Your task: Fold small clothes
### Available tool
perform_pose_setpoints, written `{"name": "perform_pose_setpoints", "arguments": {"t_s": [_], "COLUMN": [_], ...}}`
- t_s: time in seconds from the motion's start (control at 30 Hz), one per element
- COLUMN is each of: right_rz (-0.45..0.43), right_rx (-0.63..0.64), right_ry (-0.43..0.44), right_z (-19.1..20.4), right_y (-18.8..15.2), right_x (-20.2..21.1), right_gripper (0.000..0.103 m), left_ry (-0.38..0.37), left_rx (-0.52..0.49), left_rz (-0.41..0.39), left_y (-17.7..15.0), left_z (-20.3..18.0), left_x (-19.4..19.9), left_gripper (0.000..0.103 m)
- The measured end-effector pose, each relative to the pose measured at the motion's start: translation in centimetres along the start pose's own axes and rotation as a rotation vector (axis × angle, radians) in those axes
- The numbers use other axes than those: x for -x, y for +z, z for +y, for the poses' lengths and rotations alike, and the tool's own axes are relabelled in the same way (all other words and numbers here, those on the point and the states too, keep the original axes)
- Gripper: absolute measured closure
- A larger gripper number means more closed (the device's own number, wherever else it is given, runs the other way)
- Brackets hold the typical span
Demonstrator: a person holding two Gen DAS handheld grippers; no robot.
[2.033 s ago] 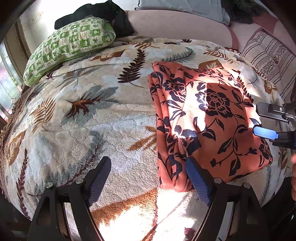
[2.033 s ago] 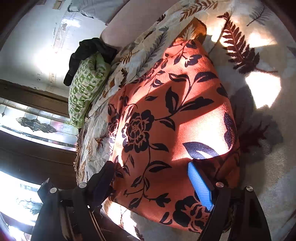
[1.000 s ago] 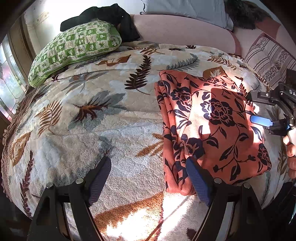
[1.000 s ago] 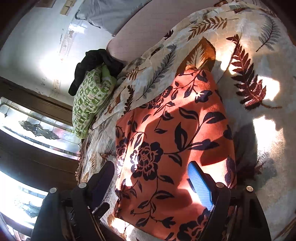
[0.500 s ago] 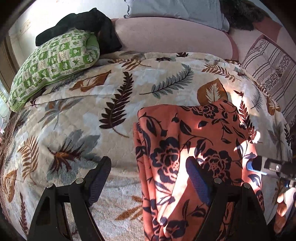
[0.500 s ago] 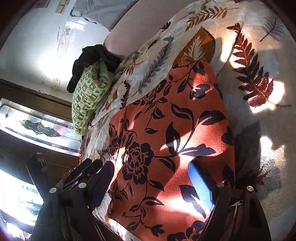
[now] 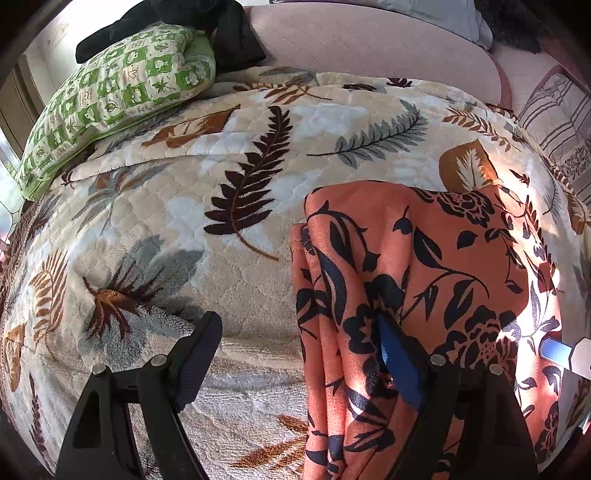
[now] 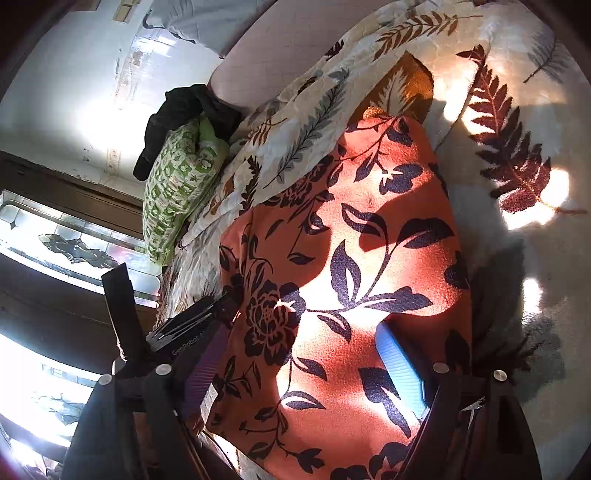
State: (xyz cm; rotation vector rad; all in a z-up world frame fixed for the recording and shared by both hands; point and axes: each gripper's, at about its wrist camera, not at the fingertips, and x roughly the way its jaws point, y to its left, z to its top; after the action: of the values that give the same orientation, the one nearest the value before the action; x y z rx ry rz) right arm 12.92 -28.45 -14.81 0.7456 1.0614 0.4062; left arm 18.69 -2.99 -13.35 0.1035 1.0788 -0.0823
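Note:
A folded orange cloth with dark flower print (image 7: 443,266) lies flat on the leaf-patterned bedspread (image 7: 184,206). My left gripper (image 7: 299,358) is open and straddles the cloth's bunched left edge, one finger over the bedspread and the blue-padded finger (image 7: 400,365) over the cloth. Nothing is pinched. The tip of the right gripper (image 7: 557,349) shows at the cloth's right side. In the right wrist view the orange cloth (image 8: 351,258) fills the middle. My right gripper (image 8: 303,369) hangs open over its near end. The left gripper (image 8: 192,325) sits at the cloth's left edge.
A green checked pillow (image 7: 110,96) with a black garment (image 7: 229,33) on it lies at the far left of the bed. A pink padded headboard (image 7: 369,40) and a striped cushion (image 7: 554,114) stand behind. A dark-framed window (image 8: 74,251) is on the left.
My left gripper has moved up along the cloth's left edge toward its far end and now shows in the right wrist view. The right gripper has barely moved. The cloth lies unchanged.

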Motion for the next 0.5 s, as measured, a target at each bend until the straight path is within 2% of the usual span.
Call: {"name": "perform_pose_setpoints", "arguments": {"t_s": [0.3,0.5], "right_rz": [0.005,-0.046], "right_rx": [-0.011,0.005], "right_ry": [-0.035,-0.051], "right_z": [0.5,0.9], "right_y": [0.1,-1.3], "right_x": [0.0,2.9], "right_gripper": [0.018,0.018], "left_ry": [-0.005,-0.057], "left_rx": [-0.008,0.013], "left_rz": [-0.012,-0.055], "left_y": [-0.7,-2.7], "left_z": [0.3,1.1], "left_x": [1.8,4.7], "left_gripper": [0.018,0.018]}}
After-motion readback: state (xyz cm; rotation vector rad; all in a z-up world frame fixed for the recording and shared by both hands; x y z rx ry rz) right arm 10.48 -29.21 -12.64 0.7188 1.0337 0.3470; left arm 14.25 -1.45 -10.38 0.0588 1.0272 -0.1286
